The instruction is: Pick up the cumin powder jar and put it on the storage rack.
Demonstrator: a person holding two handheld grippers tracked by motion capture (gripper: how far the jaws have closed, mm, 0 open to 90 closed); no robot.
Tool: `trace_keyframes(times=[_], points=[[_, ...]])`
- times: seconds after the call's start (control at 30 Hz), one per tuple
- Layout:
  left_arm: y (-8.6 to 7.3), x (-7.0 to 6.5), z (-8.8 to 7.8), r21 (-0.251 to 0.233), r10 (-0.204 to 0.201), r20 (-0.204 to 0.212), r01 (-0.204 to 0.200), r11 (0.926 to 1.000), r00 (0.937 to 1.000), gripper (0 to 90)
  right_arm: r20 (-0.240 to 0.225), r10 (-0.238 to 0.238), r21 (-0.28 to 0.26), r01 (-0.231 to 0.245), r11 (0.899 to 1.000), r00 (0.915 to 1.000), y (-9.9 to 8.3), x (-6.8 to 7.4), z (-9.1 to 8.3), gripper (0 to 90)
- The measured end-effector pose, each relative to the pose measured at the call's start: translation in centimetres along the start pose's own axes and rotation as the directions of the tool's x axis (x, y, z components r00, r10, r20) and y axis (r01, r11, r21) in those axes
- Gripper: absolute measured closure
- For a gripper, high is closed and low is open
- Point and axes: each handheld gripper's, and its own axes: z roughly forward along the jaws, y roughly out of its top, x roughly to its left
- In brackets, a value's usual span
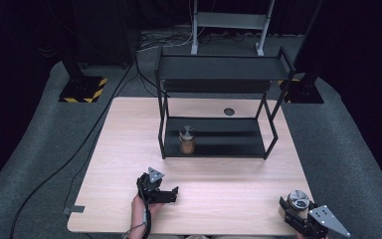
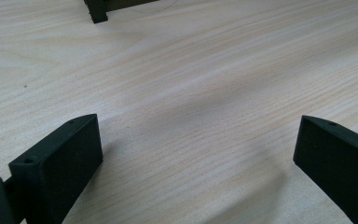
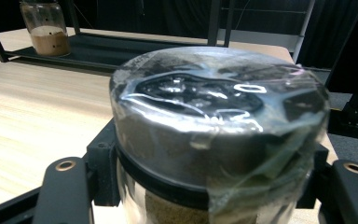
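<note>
A: Two grippers are showing at the bottom of the high view. At lower centre-left, the left gripper (image 1: 171, 194) is resting on the table (image 1: 129, 149) with its jaws spread wide; in the left gripper view (image 2: 196, 154) nothing but bare wood is lying between them.

B: And the one at the lower right corner?

A: The right gripper (image 1: 294, 211) is clenching a jar (image 1: 298, 201) near the table's front right edge. In the right gripper view, that jar (image 3: 219, 135) is sitting upright between the jaws, both pads pressing on its sides just under the dark lid, which is covered in clear wrap. Brownish powder is showing in the glass below.

B: What is standing around it?

A: In the middle of the high view, a black two-level shelf (image 1: 219, 74) is occupying the far half of the table. A second jar (image 1: 187, 140) with brown contents is standing on its lower level, toward the left end. In the right gripper view that second jar (image 3: 46, 32) is appearing at the upper left, well apart from the held one, with open tabletop lying between them.
</note>
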Motion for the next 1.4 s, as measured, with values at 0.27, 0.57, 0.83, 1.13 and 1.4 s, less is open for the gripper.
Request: trace_keyframes(times=[0.27,0.57,0.83,1.13,1.4], points=[[0.2,-0.5,0.1,0.009,0.018,-0.016,-0.018,0.9998,0.9997,0.8,0.006,0.003,0.015,-0.003,1.000,1.0000,0.4,0.1,0.0,30.7],[0.1,-0.4,0.1,0.008,0.016,-0.013,-0.016,0.9998,0.9998,0.7,0.006,-0.010,0.034,0.009,0.999,0.9999,1.1,0.4,0.2,30.7],[0.2,-0.6,0.2,0.014,0.026,-0.020,-0.026,0.9996,0.9995,0.5,-0.006,-0.022,0.055,0.022,0.998,0.9997,2.2,0.6,0.5,30.7],[0.6,-1.3,0.3,0.038,0.071,-0.044,-0.069,0.9969,0.9965,0.0,-0.028,-0.034,0.075,0.036,0.997,0.9990,3.3,1.0,1.2,30.7],[0.6,-1.3,0.3,0.038,0.071,-0.044,-0.070,0.9968,0.9965,0.0,-0.042,-0.056,0.092,0.059,0.994,0.9975,4.5,1.6,2.0,30.7]])
